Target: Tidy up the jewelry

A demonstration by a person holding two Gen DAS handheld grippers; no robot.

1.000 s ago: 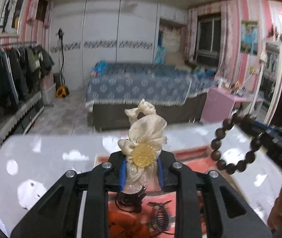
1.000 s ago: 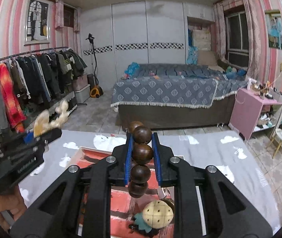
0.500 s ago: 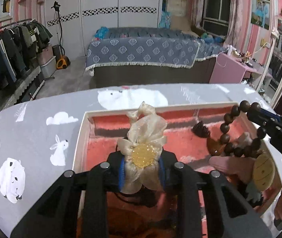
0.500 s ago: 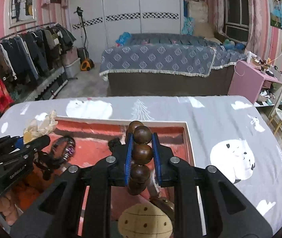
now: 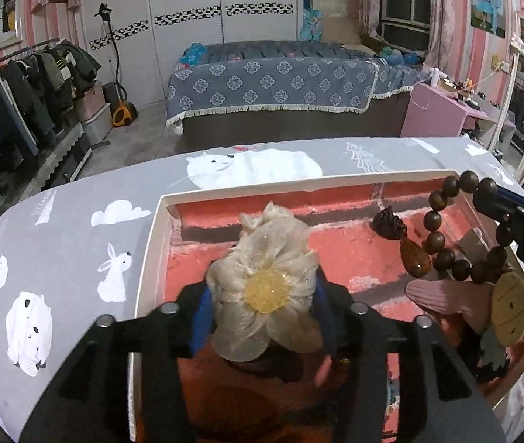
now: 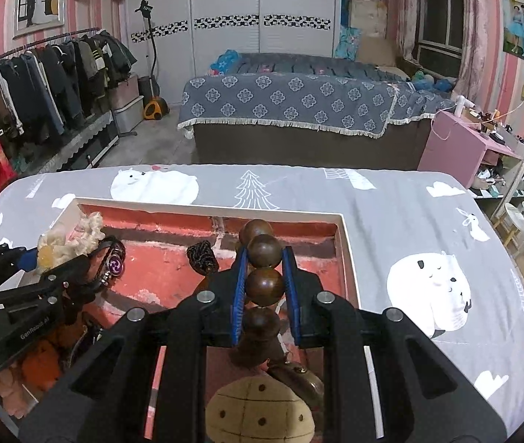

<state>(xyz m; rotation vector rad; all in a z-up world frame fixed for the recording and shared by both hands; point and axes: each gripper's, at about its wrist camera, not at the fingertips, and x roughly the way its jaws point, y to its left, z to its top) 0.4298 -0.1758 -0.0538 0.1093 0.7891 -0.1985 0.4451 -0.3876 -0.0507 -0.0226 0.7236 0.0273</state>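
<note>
My left gripper (image 5: 262, 306) is shut on a cream fabric flower hair tie with a yellow centre (image 5: 266, 288), low over the left part of a white-rimmed box with a red brick-pattern lining (image 5: 151, 236). My right gripper (image 6: 264, 288) is shut on a dark wooden bead bracelet (image 6: 264, 282), above the right part of the same box (image 6: 347, 243). In the left wrist view the bracelet (image 5: 443, 258) hangs from the right gripper (image 5: 498, 203). In the right wrist view the left gripper (image 6: 33, 258) holds the flower (image 6: 66, 238).
The box holds an amber pendant (image 5: 415, 262), a dark knotted piece (image 6: 201, 254), a black bracelet with a purple charm (image 6: 112, 258), a beige cookie-shaped clip (image 6: 260, 413) and pink and orange items. It sits on a grey tablecloth with animal prints (image 6: 409, 221). A bed stands beyond.
Both grippers have tilted down and lowered toward the box with their items still held. The flower and the bead bracelet now hang just over the red lining.
</note>
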